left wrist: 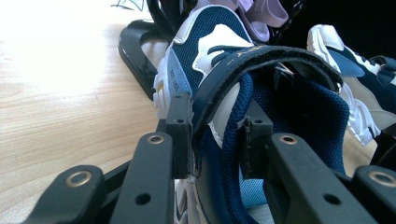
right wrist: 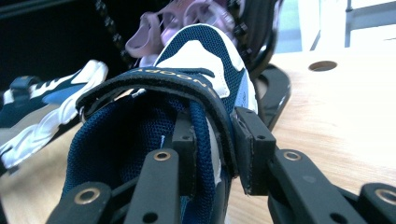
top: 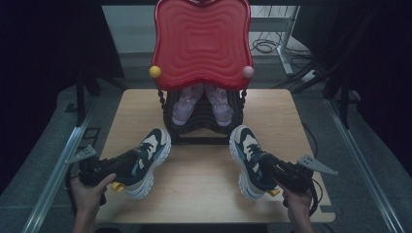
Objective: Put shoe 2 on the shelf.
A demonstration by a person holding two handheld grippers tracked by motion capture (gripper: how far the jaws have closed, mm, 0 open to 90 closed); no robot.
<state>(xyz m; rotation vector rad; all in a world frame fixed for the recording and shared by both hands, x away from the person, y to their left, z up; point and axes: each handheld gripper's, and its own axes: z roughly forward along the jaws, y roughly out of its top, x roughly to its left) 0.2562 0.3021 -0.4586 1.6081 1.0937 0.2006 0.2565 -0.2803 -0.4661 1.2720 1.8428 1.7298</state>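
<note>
While each gripper's clamped on a sneaker's collar, left gripper (top: 127,167) on the left shoe (top: 145,160) and right gripper (top: 268,170) on the right shoe (top: 248,158), both on the table (top: 204,194) before the rack (top: 204,128), I'd guess they're headed onto it next, toes first.

Navy-and-white sneakers (top: 148,160), pale purple sandals (top: 201,104), glossy red wavy-ridged rack top (top: 201,41), light wood-grain table (top: 204,179).

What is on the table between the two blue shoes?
Nothing: in the high view, bare wooden table lies between the left shoe and the right shoe.
</note>
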